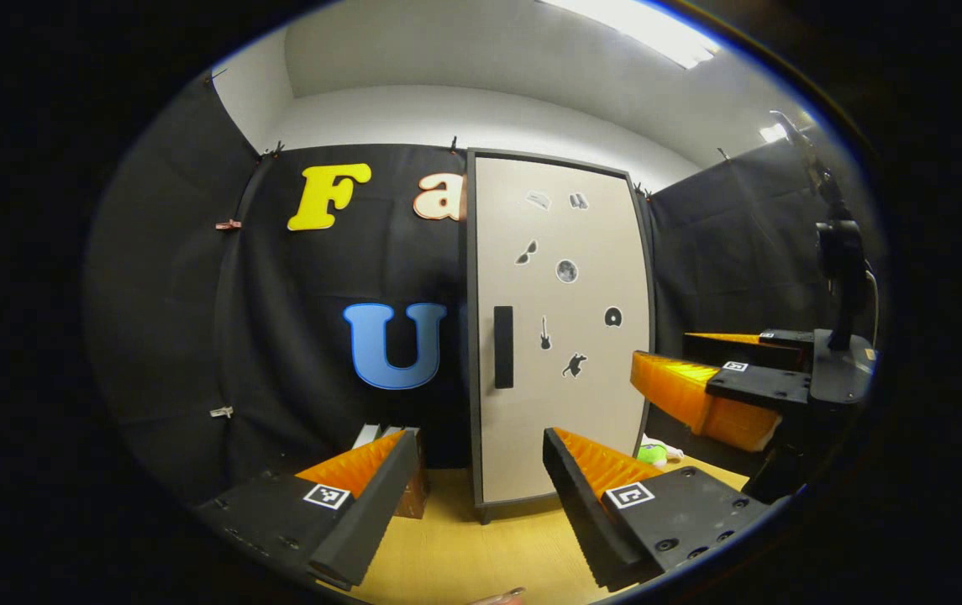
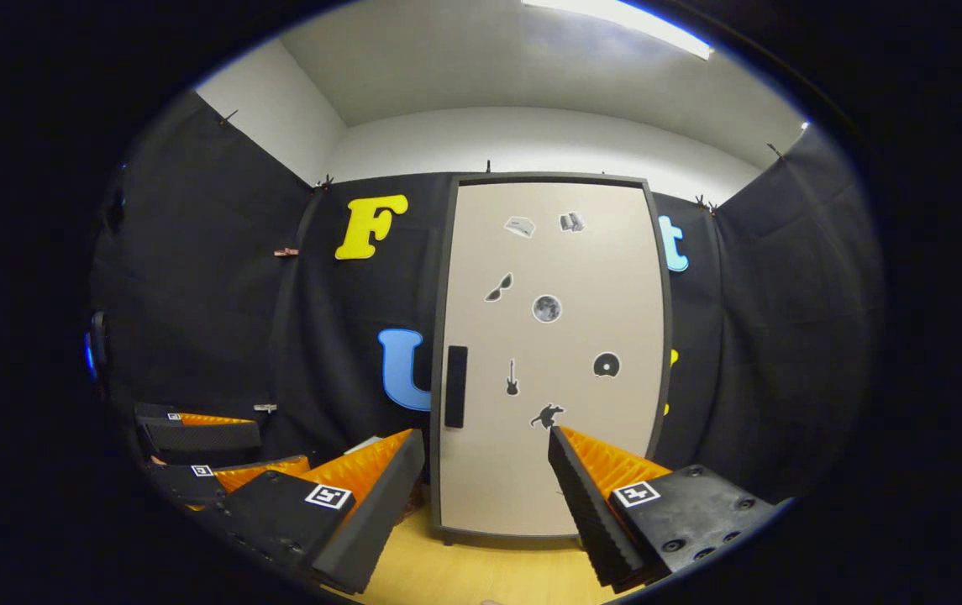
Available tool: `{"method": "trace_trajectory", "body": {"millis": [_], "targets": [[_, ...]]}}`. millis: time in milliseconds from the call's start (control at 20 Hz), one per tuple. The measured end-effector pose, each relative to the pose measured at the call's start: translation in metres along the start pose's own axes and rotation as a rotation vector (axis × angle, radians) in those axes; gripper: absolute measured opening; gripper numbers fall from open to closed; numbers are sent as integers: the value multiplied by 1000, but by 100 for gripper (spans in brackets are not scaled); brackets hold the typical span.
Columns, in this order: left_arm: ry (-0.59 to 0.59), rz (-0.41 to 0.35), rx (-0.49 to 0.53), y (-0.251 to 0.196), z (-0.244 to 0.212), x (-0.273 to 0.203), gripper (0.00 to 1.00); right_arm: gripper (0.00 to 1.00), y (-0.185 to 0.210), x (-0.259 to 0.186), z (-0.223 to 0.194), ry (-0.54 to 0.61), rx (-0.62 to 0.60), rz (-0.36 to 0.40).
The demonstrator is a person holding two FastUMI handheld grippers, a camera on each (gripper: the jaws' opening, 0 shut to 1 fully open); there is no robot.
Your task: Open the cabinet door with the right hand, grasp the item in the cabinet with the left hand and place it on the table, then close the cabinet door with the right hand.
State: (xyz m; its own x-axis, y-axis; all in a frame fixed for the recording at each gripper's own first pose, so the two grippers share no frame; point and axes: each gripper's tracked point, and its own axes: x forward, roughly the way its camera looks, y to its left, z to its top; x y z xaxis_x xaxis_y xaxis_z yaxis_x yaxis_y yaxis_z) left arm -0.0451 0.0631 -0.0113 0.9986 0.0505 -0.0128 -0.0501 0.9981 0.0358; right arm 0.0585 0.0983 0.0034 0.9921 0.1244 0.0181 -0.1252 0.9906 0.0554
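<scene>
A tall cabinet [image 1: 560, 336] with a beige door carrying small black stickers stands on the wooden table [image 1: 447, 555]; its door is closed, so whatever is inside is hidden. The black vertical handle [image 1: 503, 346] sits at the door's left edge. My left gripper [image 1: 481, 504] is open and empty, a short way in front of the door. In the right gripper view the same cabinet [image 2: 552, 353] and handle [image 2: 455, 386] face me, and my right gripper [image 2: 485, 504] is open, apart from the door. The right gripper [image 1: 720, 391] also appears at the right of the left gripper view.
A small green object [image 1: 653, 455] lies on the table by the cabinet's right foot. A brown box [image 1: 415, 496] stands left of the cabinet base. The left gripper [image 2: 203, 458] appears low at the left of the right gripper view. Black cloth walls enclose the booth.
</scene>
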Motion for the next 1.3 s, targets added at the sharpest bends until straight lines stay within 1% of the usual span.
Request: {"method": "trace_trajectory", "body": {"millis": [200,400,550,700,1050,1100,1150,1300], "targets": [[-6,67,6,16,-1,1,95,96,12,32,-2,-5,-10,25],[21,149,-11,30,-11,8,94,96,21,73,-4,-28,-5,40],[36,194,-32,37,-16,12,95,96,30,108,-9,-41,-1,39],[40,238,-28,49,-18,11,95,95,34,140,-14,-36,2,35],[57,306,-35,74,-20,11,95,95,27,195,-33,-14,25,-25],[59,315,-35,77,-21,10,95,95,25,202,-35,-9,21,-38],[61,326,-33,80,-20,9,95,92,23,209,-38,-7,15,-47],[72,360,-29,89,-22,8,95,92,21,225,-45,-1,11,-66]]}}
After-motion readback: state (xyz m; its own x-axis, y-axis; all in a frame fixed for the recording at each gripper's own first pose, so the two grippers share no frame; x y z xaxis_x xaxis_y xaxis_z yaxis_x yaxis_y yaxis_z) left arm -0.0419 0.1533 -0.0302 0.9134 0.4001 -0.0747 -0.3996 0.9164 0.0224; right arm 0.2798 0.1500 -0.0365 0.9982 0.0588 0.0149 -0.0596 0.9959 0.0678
